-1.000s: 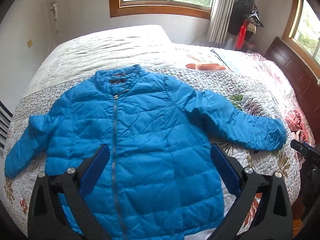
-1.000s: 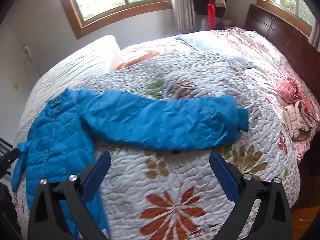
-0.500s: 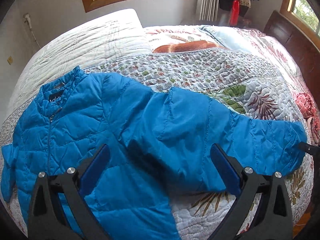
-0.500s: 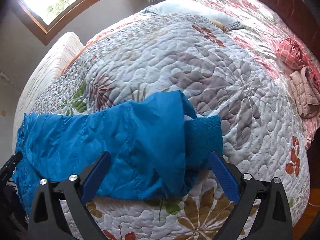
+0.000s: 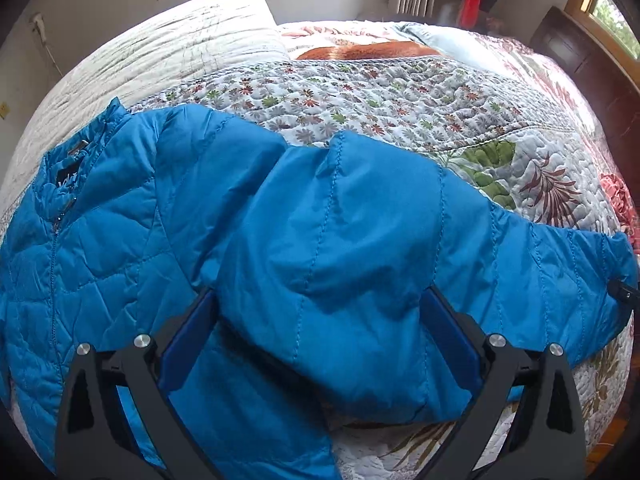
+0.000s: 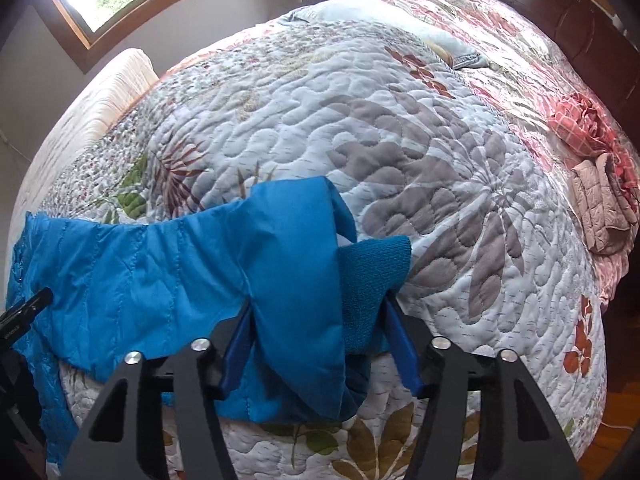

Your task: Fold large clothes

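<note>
Blue quilted puffer jacket [image 5: 120, 248] lying on floral quilted bed [image 6: 440, 152], left tongs [image 5: 320, 344] standing wide astride its sleeve, right tongs [image 6: 320, 344] closing around the knitted cuff [image 6: 372, 280], pads touching fabric.

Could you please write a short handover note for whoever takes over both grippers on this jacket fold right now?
Right gripper: jaws closing around the cuff end of the sleeve of the blue quilted puffer jacket; the fabric sits between them.
Left gripper: jaws open, straddling the upper part of the same sleeve near the shoulder; no grip.
The jacket lies zipped, front up, on the floral quilted bedspread, with this sleeve stretched out sideways.
Done: jacket laid out, both grippers brought down onto the sleeve.
Left: finish both grips, fold the sleeve across the body, then the other sleeve and the body.
</note>
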